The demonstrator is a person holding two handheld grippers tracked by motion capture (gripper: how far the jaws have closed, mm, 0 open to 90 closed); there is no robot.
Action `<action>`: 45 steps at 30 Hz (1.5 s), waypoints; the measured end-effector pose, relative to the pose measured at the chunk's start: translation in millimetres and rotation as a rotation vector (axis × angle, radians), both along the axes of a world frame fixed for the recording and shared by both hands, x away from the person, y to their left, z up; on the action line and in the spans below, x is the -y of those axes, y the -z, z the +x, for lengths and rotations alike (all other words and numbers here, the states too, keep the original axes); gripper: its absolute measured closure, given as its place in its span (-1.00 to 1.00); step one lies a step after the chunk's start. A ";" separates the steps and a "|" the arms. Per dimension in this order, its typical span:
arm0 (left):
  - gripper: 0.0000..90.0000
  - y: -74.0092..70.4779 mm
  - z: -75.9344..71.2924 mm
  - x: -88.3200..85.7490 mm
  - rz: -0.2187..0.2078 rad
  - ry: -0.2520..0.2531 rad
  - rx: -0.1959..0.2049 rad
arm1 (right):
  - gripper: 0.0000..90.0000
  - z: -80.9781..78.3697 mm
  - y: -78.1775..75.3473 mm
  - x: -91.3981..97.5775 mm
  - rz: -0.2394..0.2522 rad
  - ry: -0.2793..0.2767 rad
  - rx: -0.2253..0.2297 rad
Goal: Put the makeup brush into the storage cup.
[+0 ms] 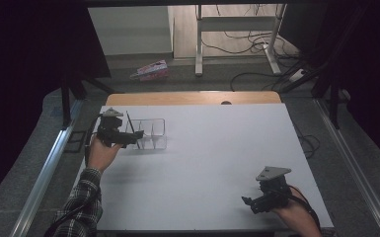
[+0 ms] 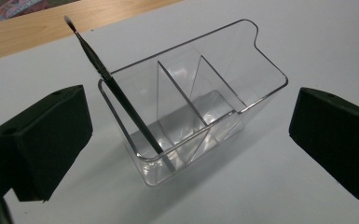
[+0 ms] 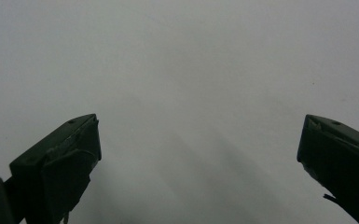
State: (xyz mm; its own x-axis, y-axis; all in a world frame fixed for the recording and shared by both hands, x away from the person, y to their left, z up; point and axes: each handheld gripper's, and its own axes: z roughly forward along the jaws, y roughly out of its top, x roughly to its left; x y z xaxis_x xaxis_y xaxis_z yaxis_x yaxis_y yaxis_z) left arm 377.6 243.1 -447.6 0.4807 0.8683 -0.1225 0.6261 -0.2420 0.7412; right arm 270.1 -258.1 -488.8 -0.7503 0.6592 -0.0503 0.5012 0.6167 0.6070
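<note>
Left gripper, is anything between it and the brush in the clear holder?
Nothing visible. The left gripper is open and faces the clear holder. The brush leans in the compartment nearest the gripper, with its upper part standing free above the rim.

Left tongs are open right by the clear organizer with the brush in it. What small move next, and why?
Probably ease the left tongs back from the clear organizer: the jaws stand wide open around it, holding nothing, and the brush already leans in the end compartment. The right tongs hang open over the bare table.

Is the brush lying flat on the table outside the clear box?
No, the brush stands tilted inside the end compartment of the clear box.
</note>
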 end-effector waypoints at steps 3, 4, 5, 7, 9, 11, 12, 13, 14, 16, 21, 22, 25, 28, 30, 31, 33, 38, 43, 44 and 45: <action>-1.00 -1.1 -2.5 -0.3 -0.009 0.001 0.004 | -1.00 0.0 -0.3 0.0 0.001 0.000 0.002; -1.00 -1.3 -3.4 -0.5 -0.009 0.002 0.006 | -1.00 0.0 -0.4 0.0 0.001 0.001 0.003; -1.00 -1.6 -4.2 -0.8 -0.009 0.002 0.008 | -1.00 0.0 -0.4 -0.1 0.001 0.000 0.003; -1.00 -1.8 -5.8 -1.6 -0.017 0.004 0.010 | -1.00 0.0 -0.4 0.0 0.000 0.000 0.003; -1.00 -1.6 -7.6 -2.4 -0.034 0.007 0.014 | -1.00 0.1 -0.4 0.0 0.001 0.000 0.003; -1.00 -1.4 -9.2 -3.2 -0.040 0.013 0.016 | -1.00 0.0 -0.4 0.0 0.000 0.000 0.003; -1.00 -1.4 -10.3 -3.2 -0.041 0.014 0.019 | -1.00 0.0 -0.4 0.0 0.000 0.000 0.003; -1.00 -1.3 -11.2 -3.1 -0.043 0.017 0.020 | -1.00 0.0 -0.4 0.0 -0.001 0.000 0.003; -1.00 -1.3 -12.4 -3.1 -0.043 0.022 0.021 | -1.00 0.0 -0.3 0.0 -0.001 0.000 0.004; -1.00 -1.1 -14.9 -2.5 -0.042 0.022 0.026 | -1.00 0.0 -0.4 0.0 -0.001 0.001 0.004; -1.00 0.3 -21.3 -3.3 -0.051 0.030 0.033 | -1.00 0.0 -0.4 0.0 -0.002 0.000 0.004; -1.00 0.8 -22.6 -3.6 -0.052 0.031 0.034 | -1.00 -0.1 -0.4 -0.1 -0.002 0.000 0.003; -1.00 2.7 -26.6 -3.8 -0.051 0.034 0.034 | -1.00 -0.1 -0.5 -0.1 -0.002 0.001 0.004; -1.00 3.7 -31.4 -3.9 -0.048 0.035 0.036 | -1.00 -0.1 -0.5 0.0 -0.003 0.001 0.005; -1.00 4.9 -34.6 -4.0 -0.055 0.040 0.036 | -1.00 -0.2 -0.6 -0.1 -0.002 0.002 0.006; -1.00 5.5 -36.2 -4.1 -0.055 0.041 0.035 | -1.00 -0.1 -0.7 0.0 -0.001 0.002 0.006; -1.00 6.8 -39.2 -3.9 -0.053 0.043 0.031 | -1.00 -0.2 -0.7 0.0 0.003 0.005 0.004; -0.99 10.9 -45.0 -2.9 -0.063 0.047 0.018 | -1.00 -0.3 -2.2 0.2 0.028 0.018 0.004; -0.98 16.2 -50.1 -1.4 -0.049 0.044 0.016 | -1.00 0.2 -3.5 1.4 0.053 0.022 0.008; -0.98 17.1 -51.2 -1.3 -0.051 0.043 0.018 | -1.00 0.2 -3.8 1.5 0.059 0.022 0.009; -0.98 17.9 -52.3 -1.5 -0.051 0.045 0.018 | -1.00 0.1 -4.1 1.6 0.067 0.021 0.009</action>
